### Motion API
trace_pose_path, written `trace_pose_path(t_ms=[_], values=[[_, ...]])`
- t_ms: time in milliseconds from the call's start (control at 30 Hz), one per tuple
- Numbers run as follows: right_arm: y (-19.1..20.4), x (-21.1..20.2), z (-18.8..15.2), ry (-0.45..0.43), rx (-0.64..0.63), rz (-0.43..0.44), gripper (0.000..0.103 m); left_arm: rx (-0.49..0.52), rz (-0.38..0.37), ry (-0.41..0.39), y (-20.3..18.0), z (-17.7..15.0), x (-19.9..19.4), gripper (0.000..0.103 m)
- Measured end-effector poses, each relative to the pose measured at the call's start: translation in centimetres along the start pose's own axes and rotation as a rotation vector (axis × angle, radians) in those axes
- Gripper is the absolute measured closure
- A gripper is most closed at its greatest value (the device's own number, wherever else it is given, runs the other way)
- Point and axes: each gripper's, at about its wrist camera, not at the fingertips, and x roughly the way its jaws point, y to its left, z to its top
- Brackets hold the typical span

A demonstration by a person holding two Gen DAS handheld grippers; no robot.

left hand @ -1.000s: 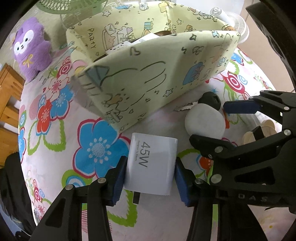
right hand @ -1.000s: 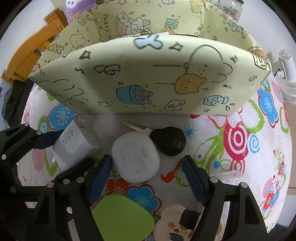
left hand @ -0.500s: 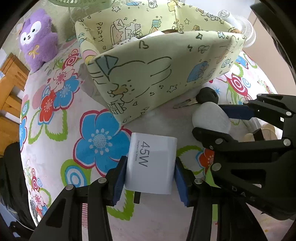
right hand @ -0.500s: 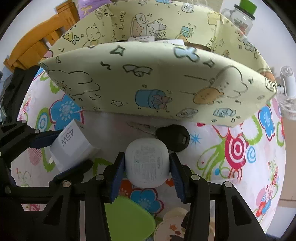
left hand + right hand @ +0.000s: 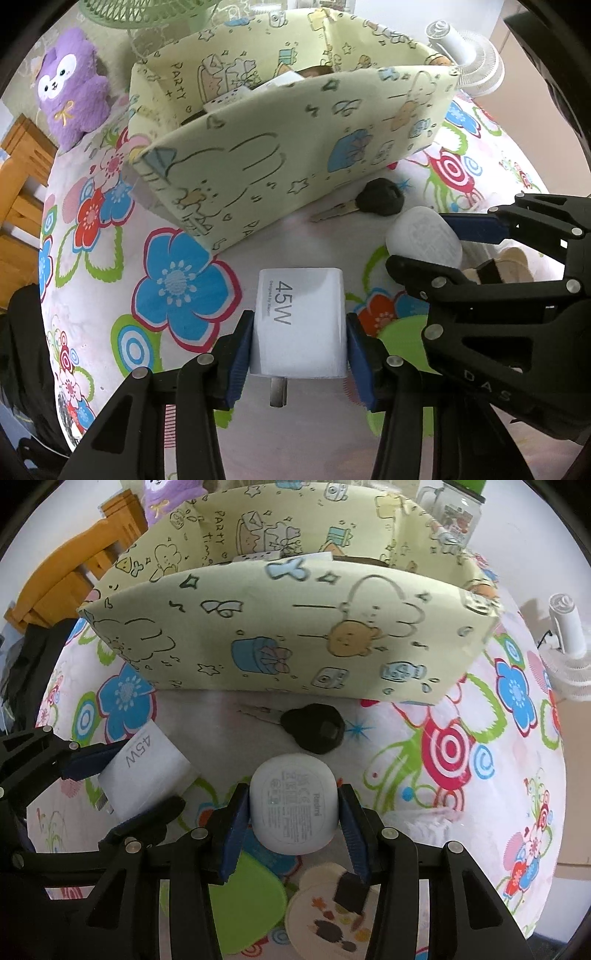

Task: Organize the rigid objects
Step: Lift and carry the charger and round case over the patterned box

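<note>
My left gripper (image 5: 299,347) is shut on a white 45W charger (image 5: 300,321) and holds it above the flowered cloth. My right gripper (image 5: 293,812) is shut on a white oval earbud case (image 5: 293,805), lifted off the cloth; the case also shows in the left wrist view (image 5: 424,240). A black-headed key (image 5: 314,729) lies on the cloth just before the yellow cartoon-print fabric box (image 5: 295,642). The box is open at the top and holds some white items, partly hidden.
A green lid (image 5: 251,901) and a beige bear-shaped coaster (image 5: 328,919) lie under my right gripper. A purple plush toy (image 5: 72,88) sits left of the box. A small white fan (image 5: 469,55), a glass jar (image 5: 458,513) and a wooden chair (image 5: 66,579) stand around.
My right gripper closed on the earbud case and lifted it. Both grippers rose and drew back a little from the box. The charger stays gripped in my left gripper.
</note>
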Motion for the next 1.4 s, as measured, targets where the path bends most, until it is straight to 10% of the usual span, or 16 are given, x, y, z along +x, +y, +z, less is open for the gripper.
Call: trace_pose_path(t_ms=[1400], values=[[-3.6,-12.1,-0.2,-0.138,0.055,0.005,0.052,-0.057,0.040,-0.114,-3.6,3.4,-8.7,0.054]])
